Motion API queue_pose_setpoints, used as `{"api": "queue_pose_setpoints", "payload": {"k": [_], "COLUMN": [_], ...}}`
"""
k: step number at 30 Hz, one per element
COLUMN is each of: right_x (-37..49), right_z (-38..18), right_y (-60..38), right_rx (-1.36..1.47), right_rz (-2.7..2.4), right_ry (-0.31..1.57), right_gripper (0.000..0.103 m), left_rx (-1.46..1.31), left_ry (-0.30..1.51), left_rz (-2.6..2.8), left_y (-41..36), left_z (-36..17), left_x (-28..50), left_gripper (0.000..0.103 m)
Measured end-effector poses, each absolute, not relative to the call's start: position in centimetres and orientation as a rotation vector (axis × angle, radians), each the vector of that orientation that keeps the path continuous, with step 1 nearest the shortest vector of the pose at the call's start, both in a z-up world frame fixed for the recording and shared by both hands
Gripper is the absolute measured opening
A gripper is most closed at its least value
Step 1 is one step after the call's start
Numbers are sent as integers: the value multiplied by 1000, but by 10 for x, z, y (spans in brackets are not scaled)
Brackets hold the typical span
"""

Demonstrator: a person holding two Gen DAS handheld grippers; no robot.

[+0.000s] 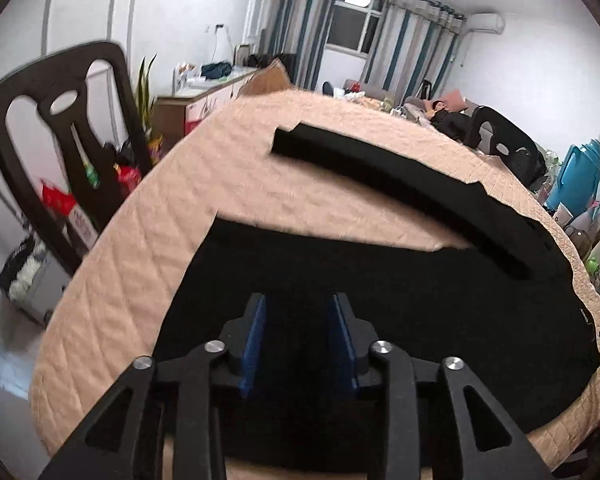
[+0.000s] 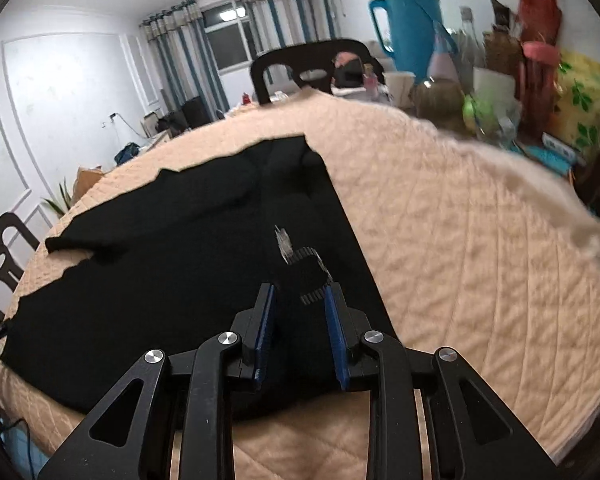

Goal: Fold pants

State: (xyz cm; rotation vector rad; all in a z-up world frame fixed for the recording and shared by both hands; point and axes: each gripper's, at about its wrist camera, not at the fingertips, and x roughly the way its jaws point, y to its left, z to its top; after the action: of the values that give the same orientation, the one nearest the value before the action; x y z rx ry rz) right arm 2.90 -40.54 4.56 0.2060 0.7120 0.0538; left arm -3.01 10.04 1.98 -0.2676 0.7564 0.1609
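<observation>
Black pants [image 1: 380, 300] lie spread on a peach quilted table cover [image 1: 140, 264], one leg [image 1: 400, 184] stretching toward the far side. My left gripper [image 1: 298, 302] is open, its blue pads over the near leg's fabric close to the front edge. In the right wrist view the pants [image 2: 160, 248] lie flat with the waistband at the right. My right gripper [image 2: 300, 292] is open above the waist area, with a tag on a ribbed black strap [image 2: 300, 264] just ahead of its fingers.
A dark chair [image 1: 60, 140] stands at the table's left, another [image 2: 300, 68] at the far side. A blue thermos [image 2: 412, 24], bottles, cups and a red bag [image 2: 536, 8] crowd the table's right end. Bare quilt [image 2: 480, 240] lies right of the pants.
</observation>
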Motion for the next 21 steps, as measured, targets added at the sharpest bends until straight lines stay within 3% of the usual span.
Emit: {"api": "queue_pose_setpoints", "payload": {"k": [7, 17, 21], "right_x": [73, 37, 34], "right_z": [18, 31, 31], "right_y": [-400, -383, -364], "right_rx": [187, 165, 153], "right_rz": [52, 130, 199], "right_ry": [812, 781, 791], "right_gripper": [26, 26, 31], "left_rx": [-230, -203, -194], "left_ry": [807, 815, 830], "left_rz": [163, 65, -1], "left_y": [105, 69, 51], "left_z": [0, 16, 15], "left_x": [4, -28, -31], "left_gripper": [45, 49, 52]}}
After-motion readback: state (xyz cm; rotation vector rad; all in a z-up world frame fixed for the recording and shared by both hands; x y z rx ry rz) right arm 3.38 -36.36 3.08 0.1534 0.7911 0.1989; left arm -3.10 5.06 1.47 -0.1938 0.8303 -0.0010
